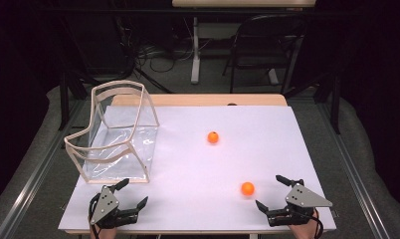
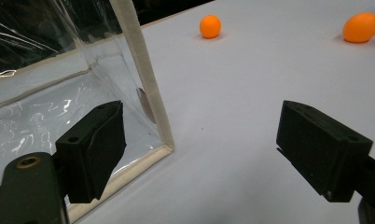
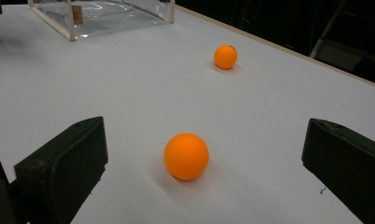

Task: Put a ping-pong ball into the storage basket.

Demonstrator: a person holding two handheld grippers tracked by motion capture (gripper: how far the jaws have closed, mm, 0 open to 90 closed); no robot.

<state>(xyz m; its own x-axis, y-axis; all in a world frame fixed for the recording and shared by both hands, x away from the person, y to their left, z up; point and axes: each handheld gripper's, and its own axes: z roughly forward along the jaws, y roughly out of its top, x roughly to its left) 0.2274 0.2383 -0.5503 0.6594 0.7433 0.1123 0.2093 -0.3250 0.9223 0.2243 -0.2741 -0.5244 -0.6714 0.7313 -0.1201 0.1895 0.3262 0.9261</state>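
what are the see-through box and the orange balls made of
Clear box: seemingly thin flexible plastic film, glossy, with wrinkled glints, edged in pale cream trim, perhaps fabric or wood. Near ball and far ball: probably smooth matte plastic, like table tennis balls; evenly orange with no sharp highlights.

left claw [image 1: 132,194]: black blocky pads, grey three-cornered plate | right claw [image 1: 271,191]: black, grey plate

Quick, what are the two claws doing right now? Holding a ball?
Left gripper: open, holding nothing, beside the clear bag.
Right gripper: open, holding nothing, near orange ball.
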